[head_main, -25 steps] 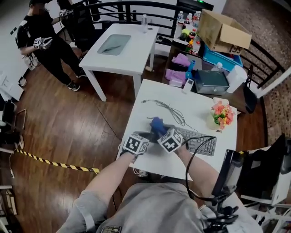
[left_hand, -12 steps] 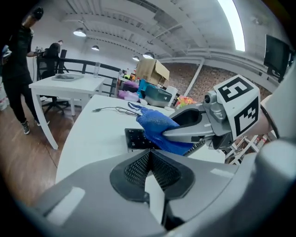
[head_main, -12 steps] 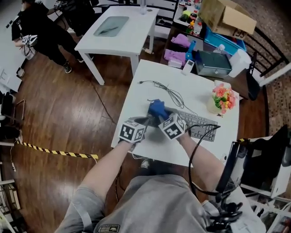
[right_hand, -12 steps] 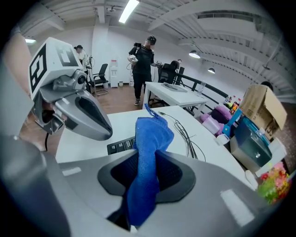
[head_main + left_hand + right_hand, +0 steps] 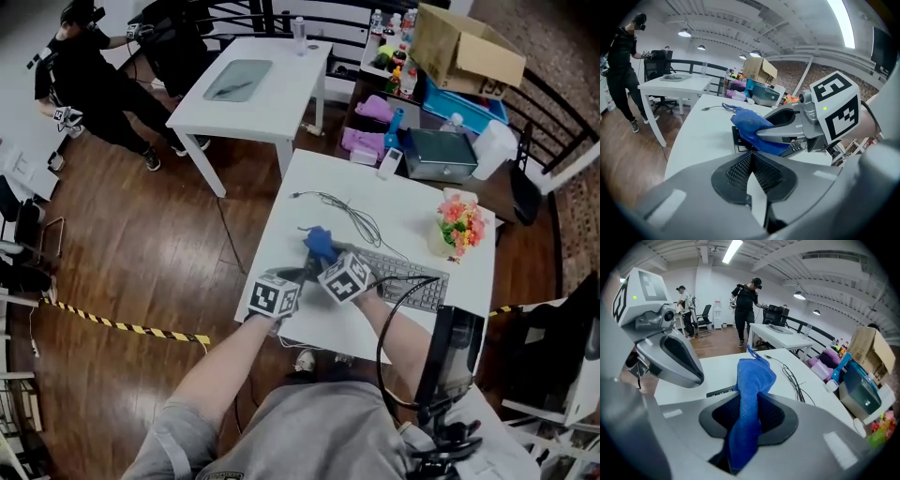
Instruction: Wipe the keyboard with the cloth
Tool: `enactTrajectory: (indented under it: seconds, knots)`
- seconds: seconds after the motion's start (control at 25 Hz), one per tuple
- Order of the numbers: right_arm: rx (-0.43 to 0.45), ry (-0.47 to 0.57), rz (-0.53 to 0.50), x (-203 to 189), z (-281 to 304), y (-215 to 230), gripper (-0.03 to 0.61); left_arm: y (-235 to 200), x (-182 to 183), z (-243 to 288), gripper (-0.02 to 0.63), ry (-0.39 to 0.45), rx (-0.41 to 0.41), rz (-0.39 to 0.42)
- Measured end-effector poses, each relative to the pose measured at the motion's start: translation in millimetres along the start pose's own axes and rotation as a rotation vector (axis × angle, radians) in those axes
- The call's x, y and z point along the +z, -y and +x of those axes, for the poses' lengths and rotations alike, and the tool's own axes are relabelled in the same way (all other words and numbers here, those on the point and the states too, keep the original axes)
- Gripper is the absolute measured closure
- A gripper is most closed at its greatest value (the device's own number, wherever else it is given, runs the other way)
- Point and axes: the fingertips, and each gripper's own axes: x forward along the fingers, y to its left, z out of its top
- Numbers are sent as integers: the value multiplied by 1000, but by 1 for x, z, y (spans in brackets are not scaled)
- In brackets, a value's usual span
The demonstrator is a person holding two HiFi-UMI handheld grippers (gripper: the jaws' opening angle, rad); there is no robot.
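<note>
My right gripper [image 5: 328, 261] keeps its jaws clamped on the blue cloth [image 5: 321, 244] at the left end of the keyboard [image 5: 412, 281]; nothing has shifted on the bench [image 5: 394, 211]; the left gripper [image 5: 298, 276] idles beside it, jaws together and empty; most keys probably remain unwiped.

The cloth [image 5: 321, 246] is a bright blue terry towel, bunched into a narrow fold and pinched between the jaws of the right claw [image 5: 749, 404]. Its free end rests on the left end of the keyboard [image 5: 405, 278]. The keyboard is grey with dark keys and lies flat, slightly askew, near the front edge of the white surface [image 5: 412, 211].
</note>
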Motion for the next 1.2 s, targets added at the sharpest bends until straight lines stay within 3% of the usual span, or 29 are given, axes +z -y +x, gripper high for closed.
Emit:
enactTrajectory:
  seconds: [0.32,0.6,0.92,1.2]
  knots:
    - [42,-10,-75,2,25,2,469,1,14,7,614,-26,42,8]
    - [49,-21,-60,-18,19,12,469,6,18,25,614,-51,41,23]
    - [-18,-48,13,-65,-15,46,469,52,29,64,614,-73,-41,91]
    - [-117,-102,111,-134,-57,88,469,103,37,100,614,-83,-134,151]
